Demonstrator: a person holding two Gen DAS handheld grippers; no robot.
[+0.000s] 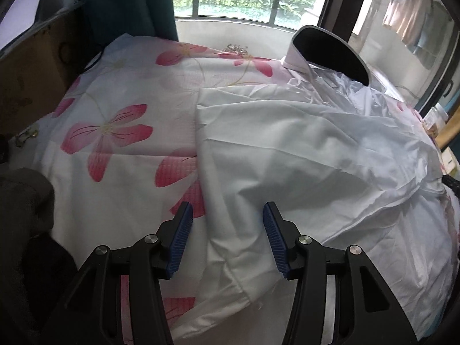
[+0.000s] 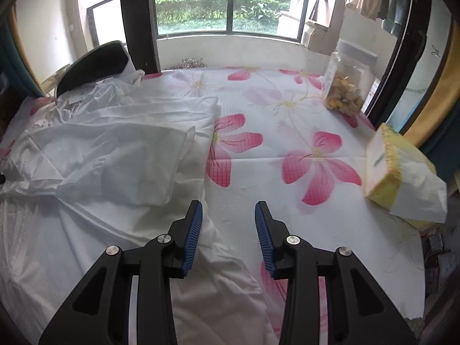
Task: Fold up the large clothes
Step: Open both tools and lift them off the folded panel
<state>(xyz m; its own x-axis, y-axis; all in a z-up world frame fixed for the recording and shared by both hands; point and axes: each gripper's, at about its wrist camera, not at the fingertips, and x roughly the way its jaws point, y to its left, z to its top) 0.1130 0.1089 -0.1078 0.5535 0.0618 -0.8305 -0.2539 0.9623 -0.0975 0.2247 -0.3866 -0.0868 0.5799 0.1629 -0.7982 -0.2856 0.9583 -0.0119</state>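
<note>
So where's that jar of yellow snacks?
In the right wrist view, the jar stands far right on the floral sheet, near the window, beyond the tissue pack.

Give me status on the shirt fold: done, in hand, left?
Done: the shirt lies on the floral sheet with at least one panel or sleeve folded inward over the body. In hand: nothing; the left gripper and right gripper are both open, over the near hem. Left: the cloth is wrinkled, the collar end is unfolded, and the lengthwise folds remain.
</note>
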